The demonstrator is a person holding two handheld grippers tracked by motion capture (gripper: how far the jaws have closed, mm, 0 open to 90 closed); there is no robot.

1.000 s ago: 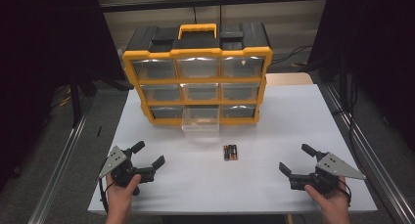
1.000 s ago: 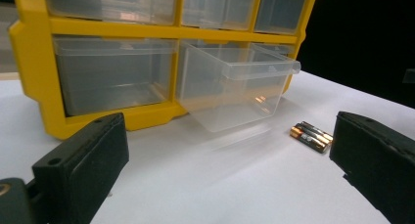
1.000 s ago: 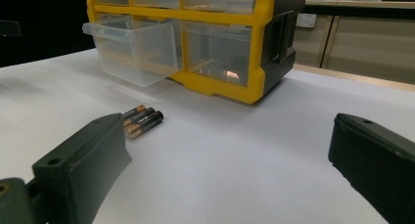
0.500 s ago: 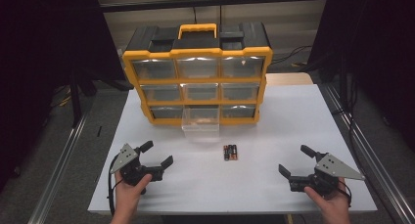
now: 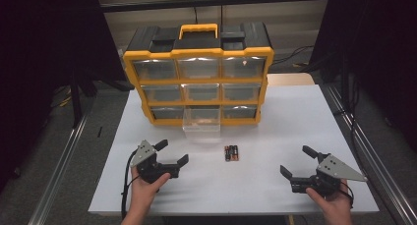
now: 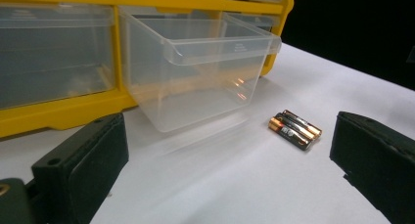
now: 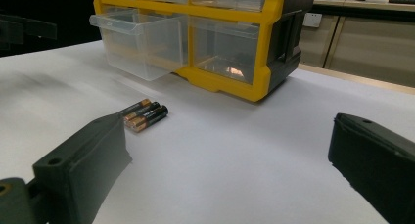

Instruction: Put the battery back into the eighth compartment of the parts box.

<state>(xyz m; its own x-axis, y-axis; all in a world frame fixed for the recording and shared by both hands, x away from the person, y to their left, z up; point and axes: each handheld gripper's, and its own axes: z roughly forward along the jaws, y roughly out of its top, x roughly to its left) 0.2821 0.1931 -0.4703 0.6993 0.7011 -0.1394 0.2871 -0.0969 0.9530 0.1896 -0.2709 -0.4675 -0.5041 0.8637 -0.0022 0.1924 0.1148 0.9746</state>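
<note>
Three batteries (image 5: 231,153) (labels unreadable) lie between the wide-open left tool (image 5: 172,154) and right tool (image 5: 297,162).

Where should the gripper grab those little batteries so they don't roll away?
Probably across the middle of the batteries, coming straight down from above. They lie flat on the table, side by side and touching, so jaws closing on the two outer long sides would squeeze them together. The left hand-held gripper is open, nearer, and already faces them.
</note>
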